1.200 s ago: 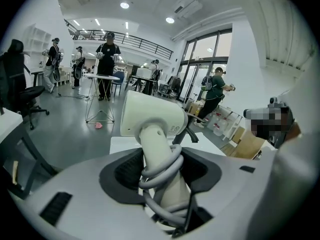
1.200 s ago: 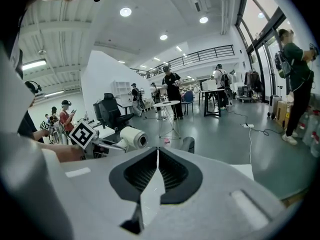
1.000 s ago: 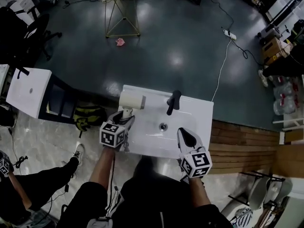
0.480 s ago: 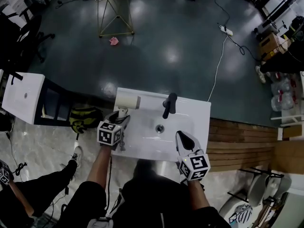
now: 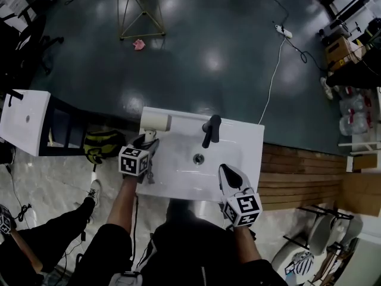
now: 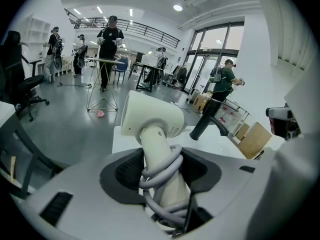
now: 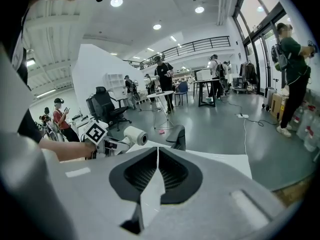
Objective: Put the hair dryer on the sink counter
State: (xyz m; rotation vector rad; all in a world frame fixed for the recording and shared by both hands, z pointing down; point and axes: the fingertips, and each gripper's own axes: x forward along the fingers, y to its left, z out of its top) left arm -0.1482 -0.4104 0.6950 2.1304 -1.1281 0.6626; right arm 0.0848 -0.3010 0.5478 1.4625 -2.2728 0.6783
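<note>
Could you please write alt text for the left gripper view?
The left gripper clamps the handle of a cream hair dryer, grey cord coiled around that handle; a white sink counter and black faucet lie beyond.

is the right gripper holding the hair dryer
No, the right gripper has its jaws closed on each other with nothing between them; the hair dryer is clamped by its handle in the left gripper.
</note>
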